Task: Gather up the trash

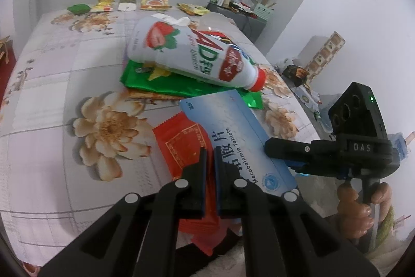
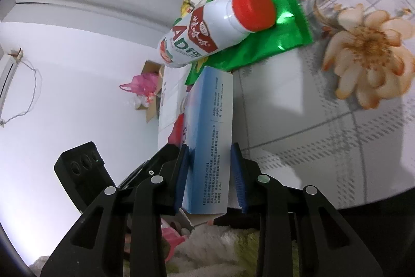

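On a flower-printed bed sheet (image 1: 52, 85), my left gripper (image 1: 210, 160) has its jaws nearly closed, a thin slit between them, over the edge of a red wrapper (image 1: 181, 144); whether they pinch it I cannot tell. Just beside them lies a blue box (image 1: 233, 126) printed "Mecobalamin Tablets". My right gripper (image 2: 211, 162) straddles that box's near end, jaws open a little wider than the box, the left pad (image 2: 182, 168) at its side and the right pad (image 2: 237, 173) just clear. Beyond the box, a white bottle (image 1: 186, 56) with a red cap (image 2: 253, 9), strawberry art and large "AD" lettering lies on a green foil bag (image 1: 166, 85). On the left view, my right gripper's body (image 1: 363, 147) reads "DAS". More snack packets (image 1: 153, 3) line the bed's far edge.
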